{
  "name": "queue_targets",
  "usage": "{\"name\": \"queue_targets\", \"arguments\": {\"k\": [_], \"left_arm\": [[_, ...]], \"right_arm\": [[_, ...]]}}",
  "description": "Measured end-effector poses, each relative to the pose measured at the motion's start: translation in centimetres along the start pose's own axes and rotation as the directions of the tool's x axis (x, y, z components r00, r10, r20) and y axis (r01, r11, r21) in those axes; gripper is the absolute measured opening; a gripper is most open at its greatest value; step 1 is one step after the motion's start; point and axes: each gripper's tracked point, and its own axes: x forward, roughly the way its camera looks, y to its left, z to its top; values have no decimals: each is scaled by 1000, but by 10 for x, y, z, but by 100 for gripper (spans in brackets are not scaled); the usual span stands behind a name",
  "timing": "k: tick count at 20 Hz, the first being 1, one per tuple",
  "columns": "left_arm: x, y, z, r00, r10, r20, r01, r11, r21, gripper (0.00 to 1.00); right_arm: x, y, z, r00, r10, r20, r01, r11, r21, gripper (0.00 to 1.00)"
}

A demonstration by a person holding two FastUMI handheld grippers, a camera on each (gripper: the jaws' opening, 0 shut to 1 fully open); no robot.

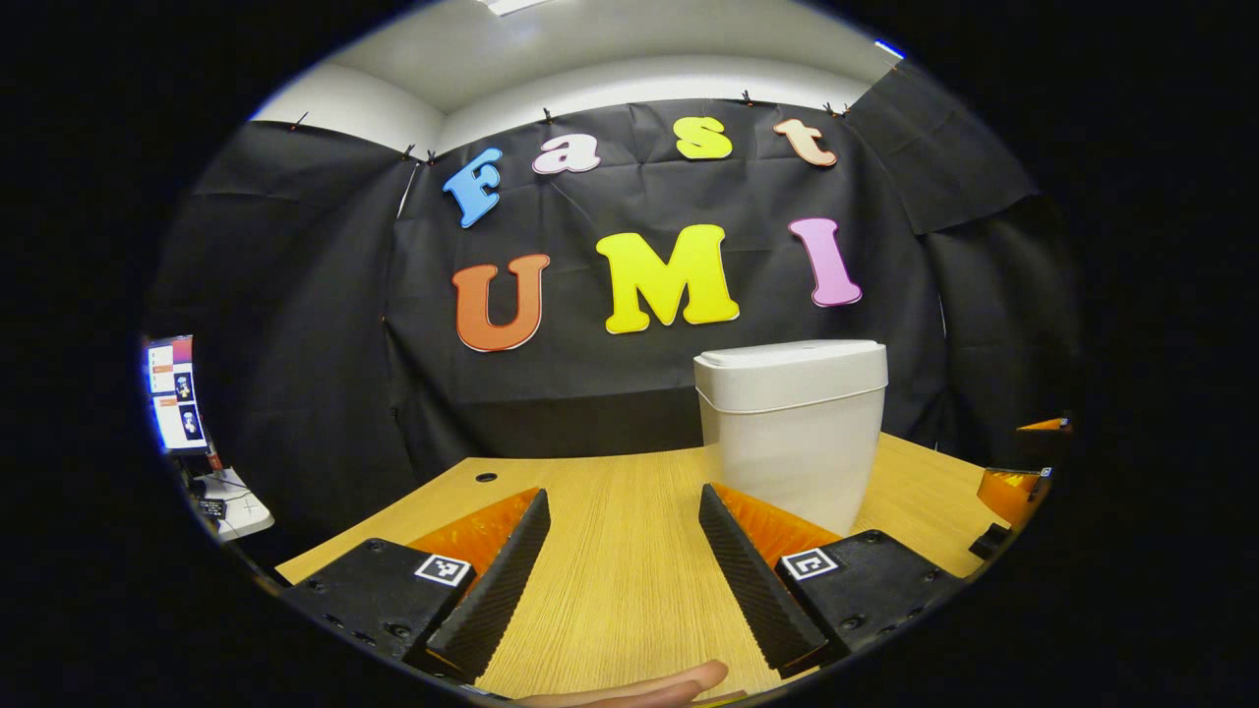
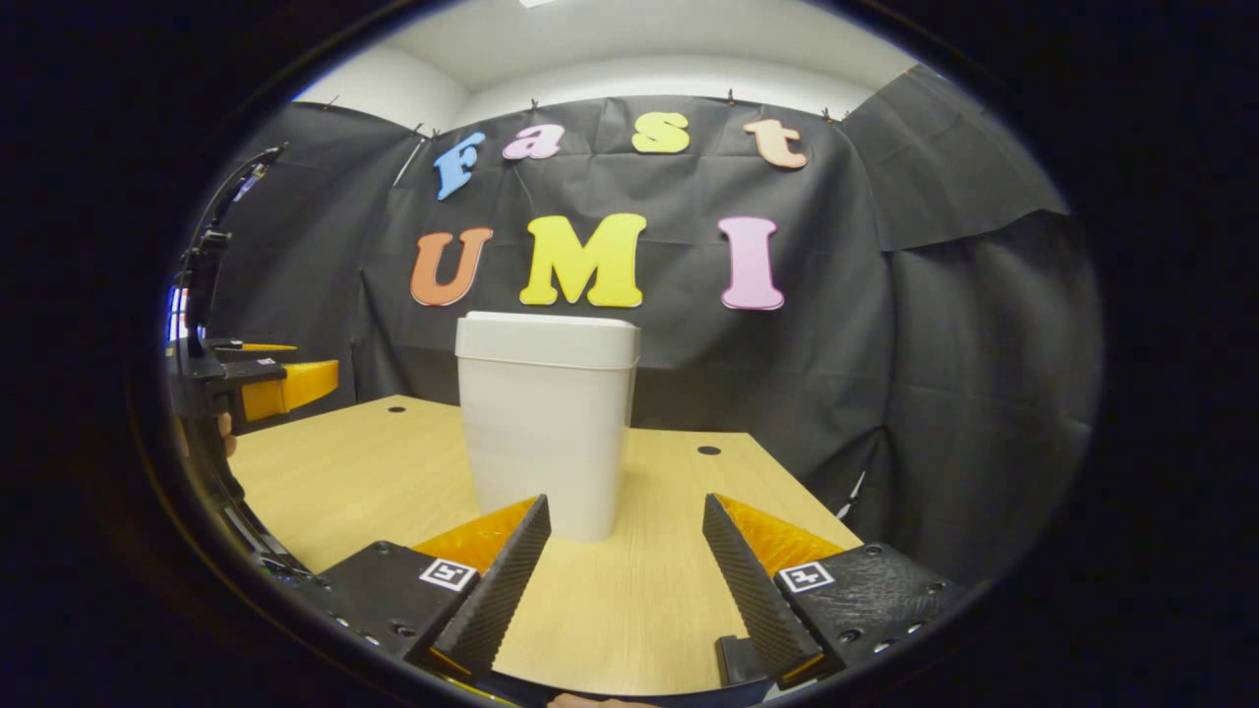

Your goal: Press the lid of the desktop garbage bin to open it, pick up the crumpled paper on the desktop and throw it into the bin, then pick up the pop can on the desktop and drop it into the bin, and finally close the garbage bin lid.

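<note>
Left gripper view: my left gripper (image 1: 625,551) hangs low over the table (image 1: 610,511), its fingers spread wide with nothing between them. The bin (image 1: 792,428), lid (image 1: 790,362) down, stands upright at about 1 o'clock, just beyond my right-hand finger. My fingertip (image 1: 679,681) shows at 6 o'clock, and part of my other gripper at 3 o'clock. Right gripper view: my right gripper (image 2: 625,551) is likewise wide open and empty. The bin (image 2: 546,423) stands at 11 o'clock, its base near my left-hand finger; the lid (image 2: 547,339) is closed. My left gripper (image 2: 285,383) sits at 9 o'clock, apart from the bin.
</note>
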Motion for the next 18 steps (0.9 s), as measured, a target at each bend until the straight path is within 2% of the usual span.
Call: {"name": "queue_targets", "arguments": {"k": [15,18], "left_arm": [[2,-1,-5,1000,4,-18,-4,1000,10,98],[0,-1,-2,1000,4,-9,-4,1000,12,98]], "right_arm": [[3,1,-10,1000,-3,-27,2,1000,-11,98],[3,2,-10,1000,-1,-30,0,1000,-16,93]]}}
